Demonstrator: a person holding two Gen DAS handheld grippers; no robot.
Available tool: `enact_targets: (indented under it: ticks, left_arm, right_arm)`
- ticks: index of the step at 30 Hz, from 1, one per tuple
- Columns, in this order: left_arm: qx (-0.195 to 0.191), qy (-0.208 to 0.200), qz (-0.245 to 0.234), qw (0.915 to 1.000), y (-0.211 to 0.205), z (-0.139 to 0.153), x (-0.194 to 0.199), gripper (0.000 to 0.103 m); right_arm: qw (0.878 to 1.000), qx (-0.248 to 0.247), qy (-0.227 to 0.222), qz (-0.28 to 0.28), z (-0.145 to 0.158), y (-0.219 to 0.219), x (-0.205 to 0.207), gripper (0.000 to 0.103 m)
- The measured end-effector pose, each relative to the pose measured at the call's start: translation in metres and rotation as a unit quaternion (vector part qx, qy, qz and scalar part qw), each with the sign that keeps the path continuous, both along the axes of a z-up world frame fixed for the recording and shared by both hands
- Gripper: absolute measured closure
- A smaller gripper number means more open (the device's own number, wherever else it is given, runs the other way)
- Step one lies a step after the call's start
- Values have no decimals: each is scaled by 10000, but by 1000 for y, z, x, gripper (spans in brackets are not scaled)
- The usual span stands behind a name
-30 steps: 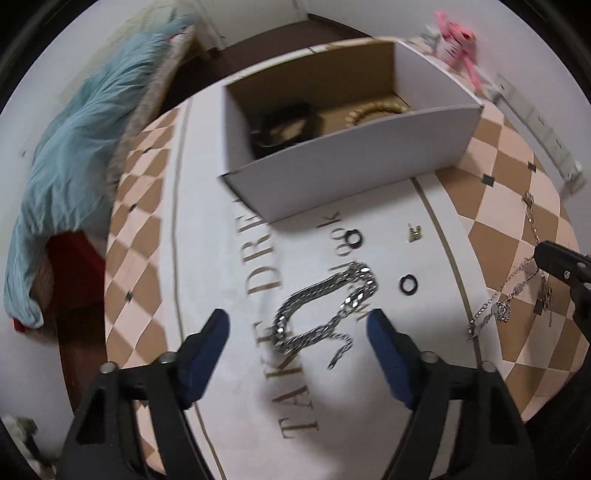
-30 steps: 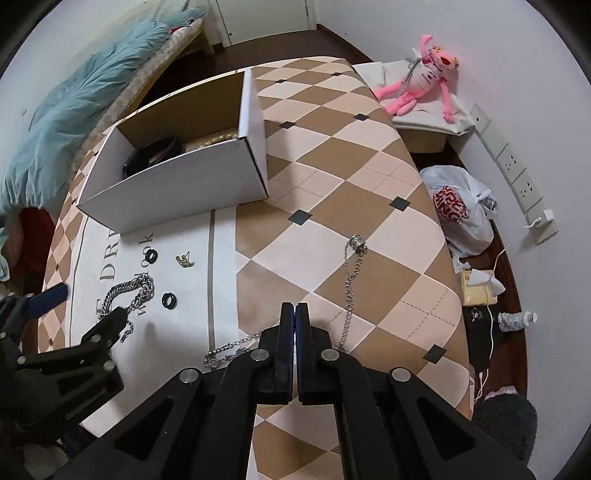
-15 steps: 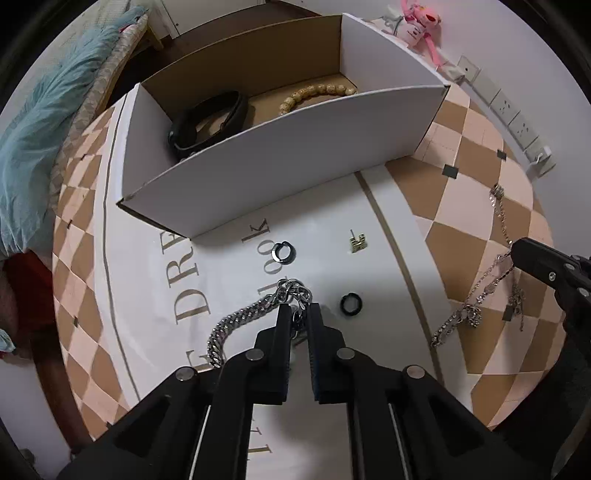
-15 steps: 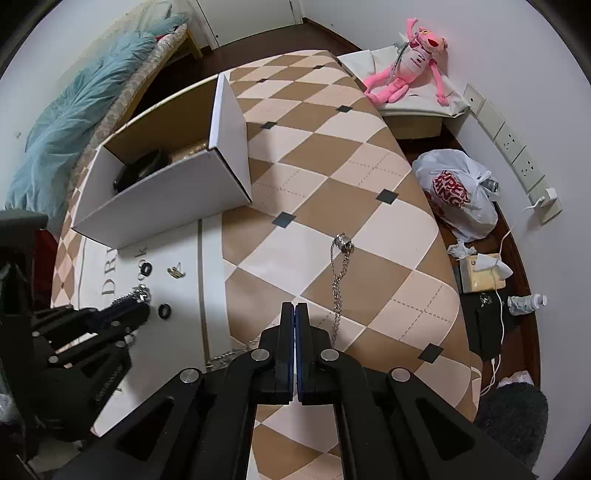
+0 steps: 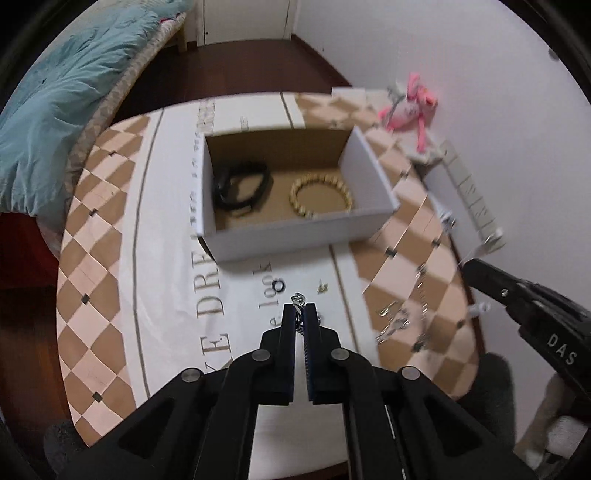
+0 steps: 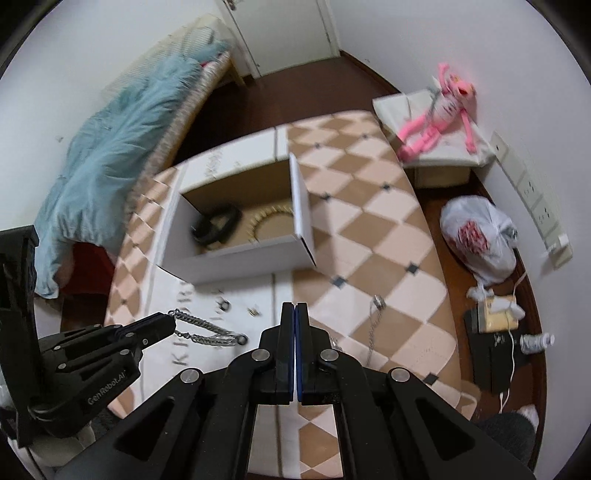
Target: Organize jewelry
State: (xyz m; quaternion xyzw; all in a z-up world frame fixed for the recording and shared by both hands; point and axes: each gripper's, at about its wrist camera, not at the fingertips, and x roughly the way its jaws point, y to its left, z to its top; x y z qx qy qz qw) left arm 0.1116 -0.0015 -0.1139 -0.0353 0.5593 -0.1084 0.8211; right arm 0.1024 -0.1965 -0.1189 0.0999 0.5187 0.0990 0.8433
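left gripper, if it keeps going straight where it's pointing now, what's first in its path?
Probably the front wall of the white cardboard box. The left gripper, shut on the silver chain, points across the tablecloth toward it. A small black ring lies just left of that line; depth is unclear.

Your left wrist camera looks forward and down along the left hand-held gripper [image 5: 300, 317] from above the near edge of the desk [image 5: 110, 266], facing the open box [image 5: 295, 232] toward the far edge. Your right wrist camera sits beside it and looks along the right hand-held gripper [image 6: 295, 321] the same way, taking in more of the desk's right edge and the floor [image 6: 461, 273] beyond. Both views share the box, the desk top and the far door [image 6: 280, 29], and each catches the other gripper at its side.
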Motion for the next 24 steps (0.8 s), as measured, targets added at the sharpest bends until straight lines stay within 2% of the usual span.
enact_targets:
  ticks: [4,9,14,20,22,24]
  left_arm:
    - [-125,-118,66,9998,5,16,11,101]
    - [-142,-143,219,9996,18,19,15,101]
    - [-211,-263,292,9990,25,35,20,101]
    - [-264,-513,323,9978,26,59,34,101]
    - [-230,-592,323,9975,25,62,35,101]
    - [-179,-592,312,9976,23,57,33,101]
  right_arm:
    - [9997,118,-203,90,23,4,5,103]
    - [9993,304,-177,101,28,4,9,103]
    - [9983,498,-253,144,44,2,20,103]
    - [9976,443,-471,227,70,0,37,103]
    - [9980,534,-211,269,61,-1,43,102]
    - [9977,523,318,278,34,-1,46,100]
